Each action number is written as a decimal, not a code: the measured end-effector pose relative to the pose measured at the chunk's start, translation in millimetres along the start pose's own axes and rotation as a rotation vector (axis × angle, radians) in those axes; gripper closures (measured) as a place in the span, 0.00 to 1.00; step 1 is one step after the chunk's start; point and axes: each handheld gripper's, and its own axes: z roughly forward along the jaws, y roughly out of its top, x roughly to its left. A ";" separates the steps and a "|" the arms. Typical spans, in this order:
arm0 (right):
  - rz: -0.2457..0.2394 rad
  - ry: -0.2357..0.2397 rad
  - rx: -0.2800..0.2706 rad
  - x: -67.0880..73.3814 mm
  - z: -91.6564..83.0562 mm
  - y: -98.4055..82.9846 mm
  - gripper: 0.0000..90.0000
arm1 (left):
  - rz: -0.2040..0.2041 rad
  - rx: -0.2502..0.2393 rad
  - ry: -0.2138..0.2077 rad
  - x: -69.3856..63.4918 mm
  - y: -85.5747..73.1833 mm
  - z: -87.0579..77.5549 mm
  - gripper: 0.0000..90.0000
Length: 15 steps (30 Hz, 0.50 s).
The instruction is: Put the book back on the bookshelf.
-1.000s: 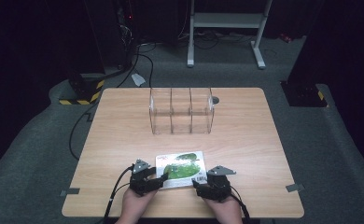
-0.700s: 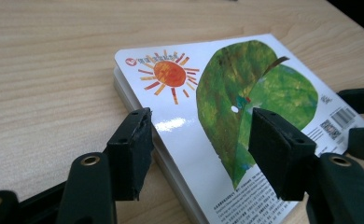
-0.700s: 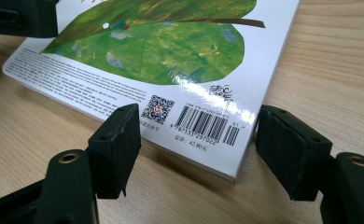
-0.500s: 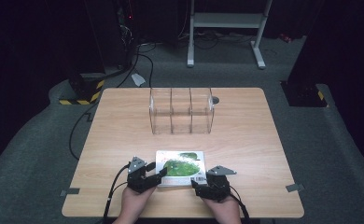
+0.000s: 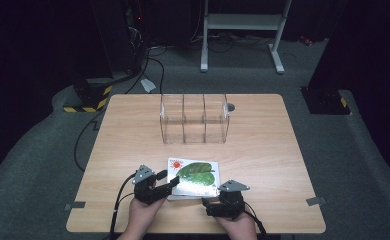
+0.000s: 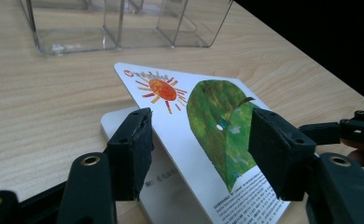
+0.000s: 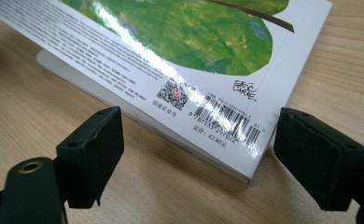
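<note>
At table's far side, clear three-compartment organizer [image 5: 195, 119] holding nothing, picture book [image 5: 193, 176] nearer, both grippers' jaws spread.

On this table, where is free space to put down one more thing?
The table is bare on its right, beside the clear organizer and the book; on its left, beside the same two; and in the strip between them. It is crowded at the near edge, where the left tongs and right tongs flank the book.
</note>
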 end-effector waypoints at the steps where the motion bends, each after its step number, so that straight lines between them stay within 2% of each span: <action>1: 0.000 -0.013 0.005 1.3 1.1 -0.2 0.18 | 0.005 -0.003 -0.002 -0.8 0.7 -0.4 0.44; 6: -0.014 -0.073 0.009 2.8 5.1 1.2 0.25 | 0.015 -0.007 0.000 -2.7 2.6 -1.0 0.44; 11: -0.002 -0.075 0.016 2.3 5.3 1.5 0.28 | 0.010 0.011 0.001 1.2 1.0 0.0 0.44; 15: 0.021 -0.068 0.007 -0.2 4.8 1.6 0.32 | -0.019 0.040 0.003 9.1 -1.4 2.3 0.43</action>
